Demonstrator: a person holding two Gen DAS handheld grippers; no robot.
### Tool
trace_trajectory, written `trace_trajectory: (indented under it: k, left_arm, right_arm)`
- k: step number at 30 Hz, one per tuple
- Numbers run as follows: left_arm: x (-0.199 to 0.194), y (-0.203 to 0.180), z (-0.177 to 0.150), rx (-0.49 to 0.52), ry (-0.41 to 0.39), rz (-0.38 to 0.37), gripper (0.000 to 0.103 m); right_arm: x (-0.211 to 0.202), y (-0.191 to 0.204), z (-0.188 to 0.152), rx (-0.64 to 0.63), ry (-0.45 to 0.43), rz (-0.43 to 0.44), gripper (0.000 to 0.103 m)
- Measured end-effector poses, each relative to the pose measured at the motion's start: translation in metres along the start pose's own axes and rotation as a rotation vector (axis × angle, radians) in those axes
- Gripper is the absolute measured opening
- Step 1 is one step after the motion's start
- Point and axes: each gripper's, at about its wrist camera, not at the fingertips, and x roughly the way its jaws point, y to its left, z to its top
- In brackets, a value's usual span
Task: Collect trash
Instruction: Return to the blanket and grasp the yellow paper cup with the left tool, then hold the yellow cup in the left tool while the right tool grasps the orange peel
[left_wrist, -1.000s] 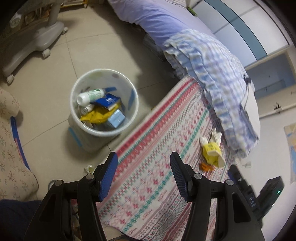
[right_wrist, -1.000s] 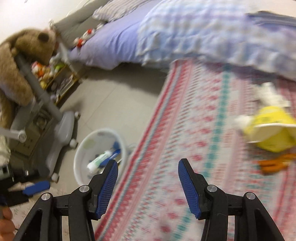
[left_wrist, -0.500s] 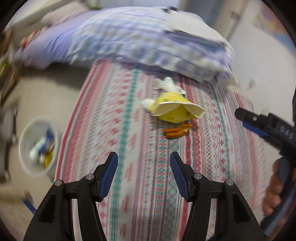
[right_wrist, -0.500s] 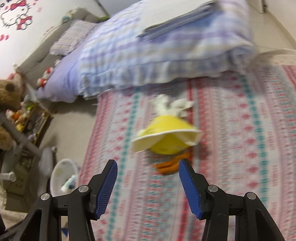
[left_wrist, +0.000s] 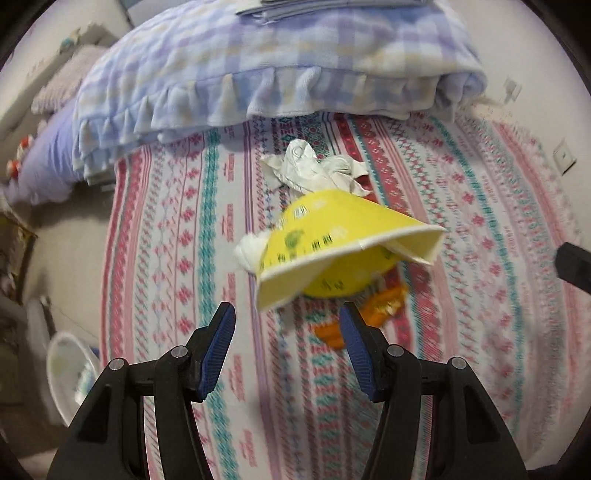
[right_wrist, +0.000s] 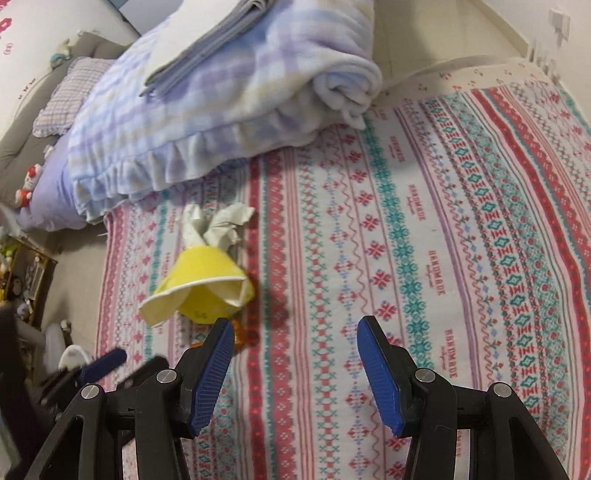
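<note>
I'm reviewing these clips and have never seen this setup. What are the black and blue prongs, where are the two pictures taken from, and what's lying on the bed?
The prongs are hand-held grippers, one in each of a person's hands, each carrying a camera that looks along its fingers. One picture is from the left gripper, the other from the right gripper. Both are open and hold nothing. On the patterned sheet lie a crushed yellow cup, crumpled tissue and an orange wrapper. A folded blanket lies behind them, and a white bin stands on the floor.
</note>
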Motion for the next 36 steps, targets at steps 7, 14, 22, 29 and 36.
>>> trace_trajectory:
  k: [7, 14, 22, 29, 36]
  left_arm:
    - [0.017, 0.0, 0.008, 0.033, 0.011, -0.055, 0.014]
    - [0.004, 0.017, 0.006, 0.007, -0.058, -0.134, 0.003]
    - [-0.021, 0.055, -0.009, -0.146, -0.071, -0.221, 0.003]
    - [-0.03, 0.101, -0.032, -0.291, -0.074, -0.17, 0.003]
    - [-0.034, 0.144, -0.053, -0.393, -0.052, -0.205, 0.003]
  right_arm:
    - [0.016, 0.002, 0.005, -0.003, 0.031, -0.012, 0.061]
    - [0.037, 0.013, 0.006, -0.017, 0.067, -0.02, 0.06]
    - [0.065, 0.025, 0.005, -0.049, 0.117, -0.036, 0.061]
    - [0.085, 0.048, -0.003, -0.128, 0.156, -0.01, 0.061]
    - [0.123, 0.072, -0.013, -0.24, 0.222, -0.045, 0.061]
